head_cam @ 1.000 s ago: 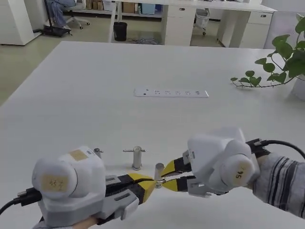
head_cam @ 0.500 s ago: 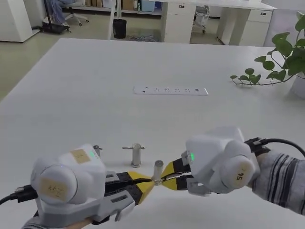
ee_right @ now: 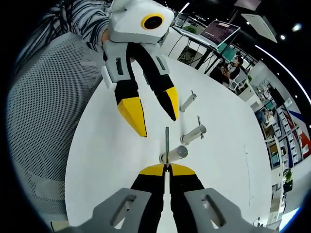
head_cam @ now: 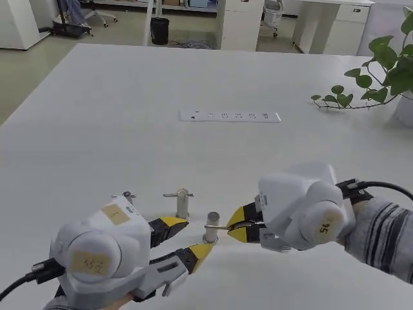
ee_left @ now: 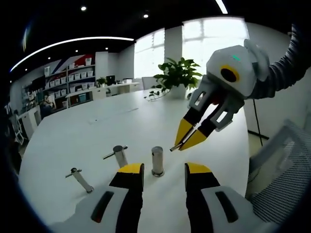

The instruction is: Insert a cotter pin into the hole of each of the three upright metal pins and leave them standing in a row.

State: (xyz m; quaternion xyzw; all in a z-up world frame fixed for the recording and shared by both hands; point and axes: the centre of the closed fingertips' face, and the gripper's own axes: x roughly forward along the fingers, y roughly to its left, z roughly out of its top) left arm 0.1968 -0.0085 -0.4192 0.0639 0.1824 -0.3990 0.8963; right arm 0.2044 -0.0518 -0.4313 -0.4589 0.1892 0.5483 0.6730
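- Pins of metal stand upright in a row on the white surface (head_cam: 97, 129): the left-most pin (head_cam: 128, 196), the middle pin (head_cam: 182, 204) and the bare pin (head_cam: 212, 227).
- The left-most pin and the middle pin each seem to have a thin cross piece through the top, so I think those two are done. The bare pin has nothing through its top.
- The right tongs (head_cam: 235, 227) are clenched on the cotter pin (head_cam: 221, 227). They hold it flat by one end, so its free tip can slide sideways into the hole.
- In the left gripper view, the tip of the cotter pin (ee_left: 173, 148) is just beside the top of the bare pin (ee_left: 157, 160), and it is not yet through.
- The left tongs (head_cam: 186, 236) are released and grasp nothing. The bare pin stands just in front of the gap between their jaws, not touching them. I think they are there to steady it if a push tips it.
- The bare pin looks tall and thin, so a push that misses the hole could knock it over.
- Farther back on the surface lies a white power strip (head_cam: 230, 116). A green plant (head_cam: 387, 71) leans in from the right edge.
- The room is an office with desks and a dark bin (head_cam: 159, 30) on the floor.
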